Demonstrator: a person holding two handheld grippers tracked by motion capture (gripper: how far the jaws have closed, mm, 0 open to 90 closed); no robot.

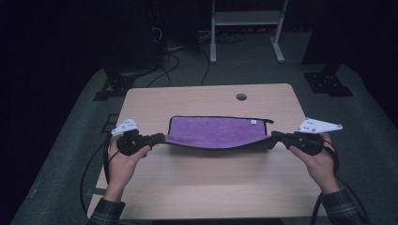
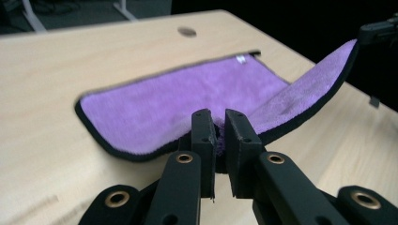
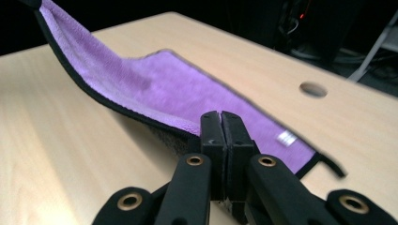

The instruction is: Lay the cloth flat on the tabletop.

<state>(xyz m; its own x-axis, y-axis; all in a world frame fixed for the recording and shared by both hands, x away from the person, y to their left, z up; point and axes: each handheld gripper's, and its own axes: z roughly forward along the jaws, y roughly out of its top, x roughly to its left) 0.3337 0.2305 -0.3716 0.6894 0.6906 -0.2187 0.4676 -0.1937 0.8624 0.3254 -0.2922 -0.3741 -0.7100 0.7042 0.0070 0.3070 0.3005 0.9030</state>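
A fuzzy purple cloth (image 1: pixel 213 132) with a thin black hem stretches across the middle of a pale wood-grain table (image 1: pixel 206 183). Its far half lies flat; its near edge is lifted and sags between the two hands. The left gripper (image 1: pixel 159 138) has its black jaws clamped on the near left corner, and the right gripper (image 1: pixel 277 136) pinches the near right corner, jaws pressed together. The gripper views show the plush nap and a small white label (image 3: pixel 286 138). The high view shows a round hole (image 1: pixel 241 97) in the tabletop.
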